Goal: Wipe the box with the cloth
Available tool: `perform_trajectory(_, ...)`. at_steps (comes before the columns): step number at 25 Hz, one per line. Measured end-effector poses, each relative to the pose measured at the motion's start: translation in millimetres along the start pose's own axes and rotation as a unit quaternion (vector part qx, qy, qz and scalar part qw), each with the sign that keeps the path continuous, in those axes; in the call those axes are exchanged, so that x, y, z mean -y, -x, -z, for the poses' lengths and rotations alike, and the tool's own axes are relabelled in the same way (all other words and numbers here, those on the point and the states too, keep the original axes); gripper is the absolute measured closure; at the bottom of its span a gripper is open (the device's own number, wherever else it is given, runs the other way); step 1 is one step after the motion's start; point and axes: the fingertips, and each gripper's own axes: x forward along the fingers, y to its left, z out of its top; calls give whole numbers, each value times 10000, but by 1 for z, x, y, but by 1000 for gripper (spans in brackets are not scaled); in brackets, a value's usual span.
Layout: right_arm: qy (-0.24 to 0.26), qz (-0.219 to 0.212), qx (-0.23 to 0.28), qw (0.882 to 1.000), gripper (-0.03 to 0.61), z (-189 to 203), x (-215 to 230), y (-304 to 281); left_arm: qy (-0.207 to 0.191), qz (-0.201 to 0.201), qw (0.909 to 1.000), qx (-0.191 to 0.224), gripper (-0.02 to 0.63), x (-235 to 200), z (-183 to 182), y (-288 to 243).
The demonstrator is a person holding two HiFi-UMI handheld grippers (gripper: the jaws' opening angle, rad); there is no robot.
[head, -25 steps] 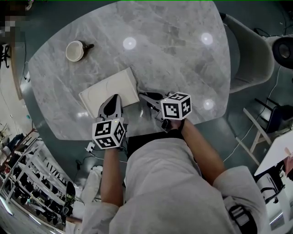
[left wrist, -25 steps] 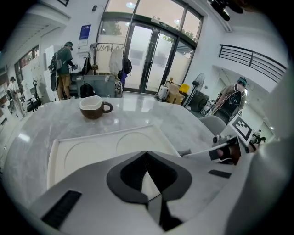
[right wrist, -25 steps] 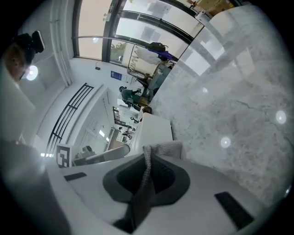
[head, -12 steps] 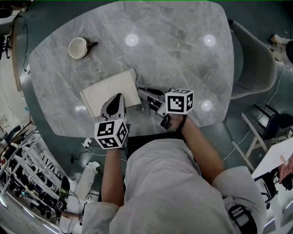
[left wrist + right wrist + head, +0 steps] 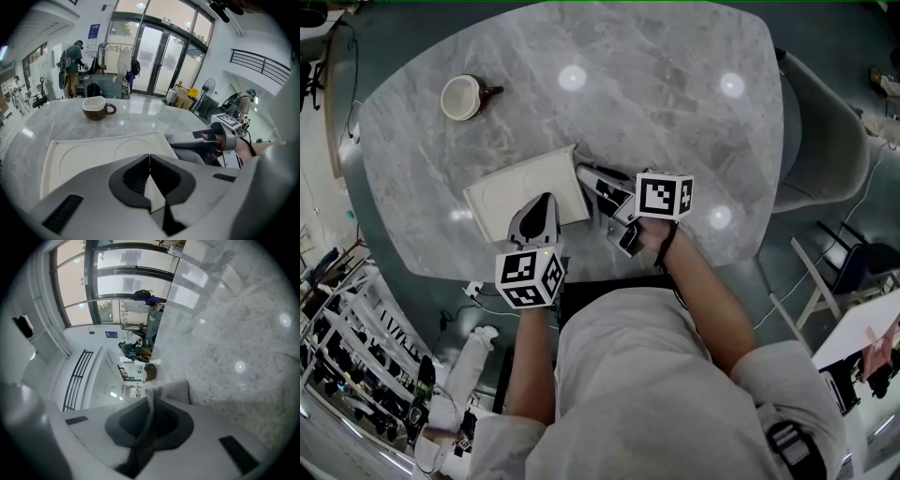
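Right gripper (image 5: pixel 584 172) shifted left to flat white box (image 5: pixel 502 192), grey knitted cloth (image 5: pixel 174 391) pinched in its jaws, left gripper (image 5: pixel 541 201) jaws pressed together above box.

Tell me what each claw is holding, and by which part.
The left claw is shut on the white box at its near edge. The right claw pinches the grey cloth by a bunched fold; the rest sticks out past the tips.

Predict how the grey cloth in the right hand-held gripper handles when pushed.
Probably floppy: the cloth folds limply in the right hand-held gripper. Its knitted weave likely drags on the box rather than slides. It probably bunches if pushed.
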Motion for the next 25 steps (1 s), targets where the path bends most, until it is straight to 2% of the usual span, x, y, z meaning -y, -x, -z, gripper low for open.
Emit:
perform_trajectory(11, -90, 93, 0, 9999, 545, -24, 6, -15, 147, -133, 9998, 101, 591, -4, -8, -2)
perform_trajectory(13, 209, 191, -124, 9995, 545, -25, 5, -16, 164, -168, 9996, 131, 591, -3, -9, -2)
perform_trajectory(15, 969, 297, -493, 9936, 545, -24, 2, -16, 154, -215, 9995, 176, 591, -5, -12, -3)
perform_trajectory(16, 1493, 312, -782, 9852, 545, -23, -2, -17, 138, -243, 9994, 211, 591, -7, -15, -2)
perform_trajectory(17, 2044, 300, -1118, 9720, 545, -22, -6, -18, 122, -269, 9992, 258, 591, -10, -17, -2)
perform_trajectory(20, 3421, 236, -2125, 9150, 545, -20, -22, -23, 159, -284, 9985, 433, 591, -17, -25, 2)
perform_trajectory(22, 3978, 216, -2660, 8778, 545, -20, -29, -28, 242, -245, 9981, 504, 591, -24, -25, 5)
perform_trajectory(25, 4440, 218, -3362, 8303, 544, -19, -34, -39, 322, -183, 9975, 594, 591, -38, -24, 11)
